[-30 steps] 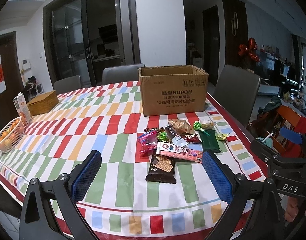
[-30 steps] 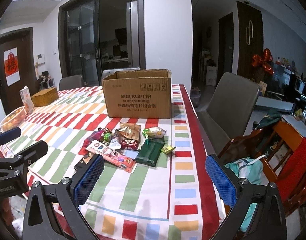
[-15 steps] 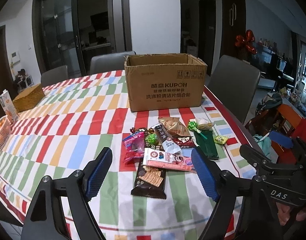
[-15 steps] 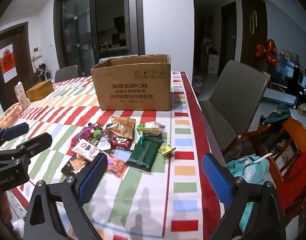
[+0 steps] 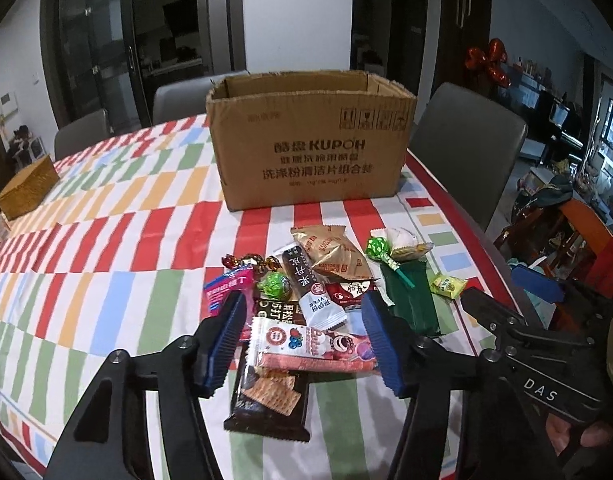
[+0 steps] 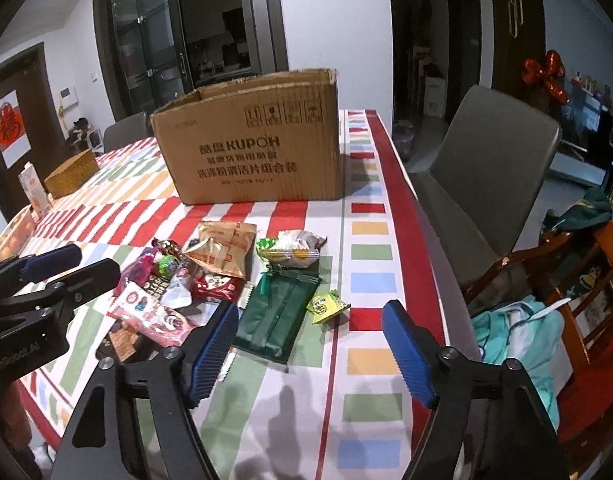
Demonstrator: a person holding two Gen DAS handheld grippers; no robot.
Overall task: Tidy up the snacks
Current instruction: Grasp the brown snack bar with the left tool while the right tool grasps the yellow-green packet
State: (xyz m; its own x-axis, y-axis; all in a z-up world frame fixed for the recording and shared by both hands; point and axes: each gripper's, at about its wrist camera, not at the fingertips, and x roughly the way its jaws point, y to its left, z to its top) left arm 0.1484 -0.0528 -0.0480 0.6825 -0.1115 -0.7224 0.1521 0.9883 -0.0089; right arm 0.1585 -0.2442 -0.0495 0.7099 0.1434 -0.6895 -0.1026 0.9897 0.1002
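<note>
My left gripper (image 5: 302, 338) fills the lower frame of its own view: two black angular arms with round silver screws, each tipped by a ribbed blue pad (image 5: 223, 342). My right gripper (image 6: 310, 354) is built the same, black with blue ribbed pads (image 6: 408, 358). In the left view's lower right, its black body carries white letters "DAS".
</note>
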